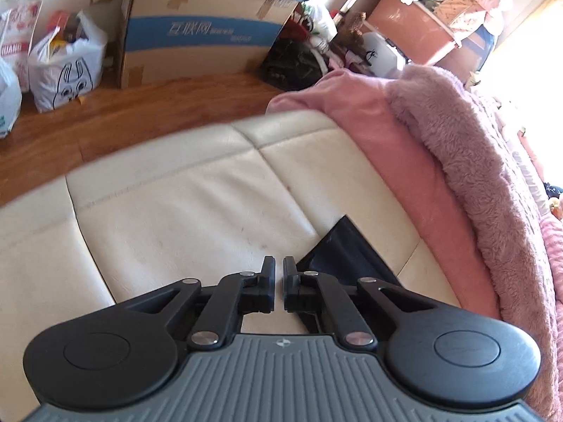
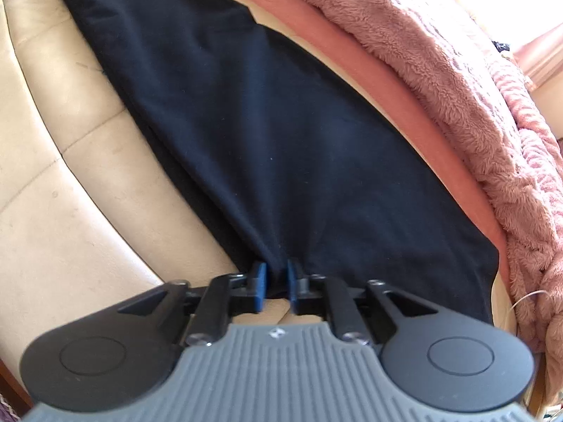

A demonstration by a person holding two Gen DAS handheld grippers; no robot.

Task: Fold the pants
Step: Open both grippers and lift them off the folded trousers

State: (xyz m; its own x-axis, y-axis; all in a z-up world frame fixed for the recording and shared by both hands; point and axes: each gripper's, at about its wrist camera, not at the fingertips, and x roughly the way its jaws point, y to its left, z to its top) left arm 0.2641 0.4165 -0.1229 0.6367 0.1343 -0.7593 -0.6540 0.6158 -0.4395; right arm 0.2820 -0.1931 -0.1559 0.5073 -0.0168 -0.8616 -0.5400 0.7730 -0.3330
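Observation:
Black pants lie flat on a cream leather sofa, tapering toward the far left. Their near edge is gathered into a bunch that sits between the blue pads of my right gripper. The pads stand a little apart on either side of the bunch. In the left wrist view only a pointed black corner of the pants shows, just right of my left gripper. That gripper hovers over the bare sofa cushion with its fingers nearly together and nothing between them.
A fluffy pink blanket is piled along the sofa's right side, also seen in the left wrist view. Beyond the sofa edge is a wooden floor with a large cardboard box and white plastic bags.

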